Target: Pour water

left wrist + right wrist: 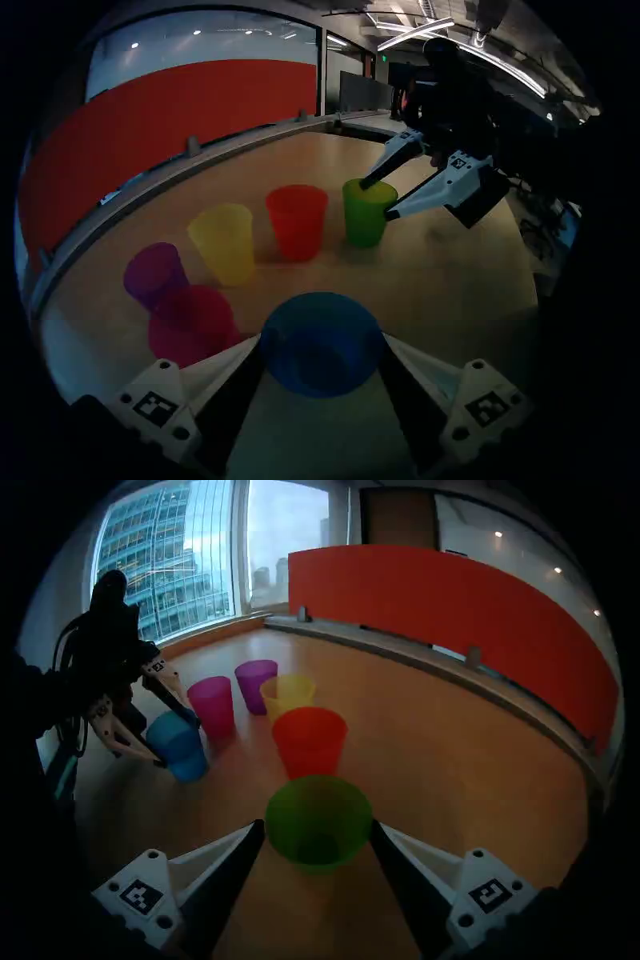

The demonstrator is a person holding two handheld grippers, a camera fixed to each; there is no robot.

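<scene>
Blue cup (322,344) sits closest in the left gripper view, upright on the table (448,280) and held between the two fingers of the left gripper (322,346), which are spread about as wide as the cup and appear to press on its wall from both sides. In the right gripper view the green cup (318,820) sits the same way within the right gripper (316,830), one finger against each flank, so each gripper seems to have closed on its own cup. Whether either cup holds water cannot be told from these views. Ahead of the left gripper stand the magenta cup (192,324) and purple cup (154,274) off to its left, then the yellow cup (222,242) and red cup (297,220), with the green cup farthest ahead and slightly right. The step in hand looks like securing both cups before a pour. To do it well, the grip should be firm but not crush the thin wall, the pouring cup should be lifted straight up clear of its neighbours, brought over the receiving cup's mouth, and tipped slowly with the rims close, while the other gripper steadies its cup on the table.
</scene>
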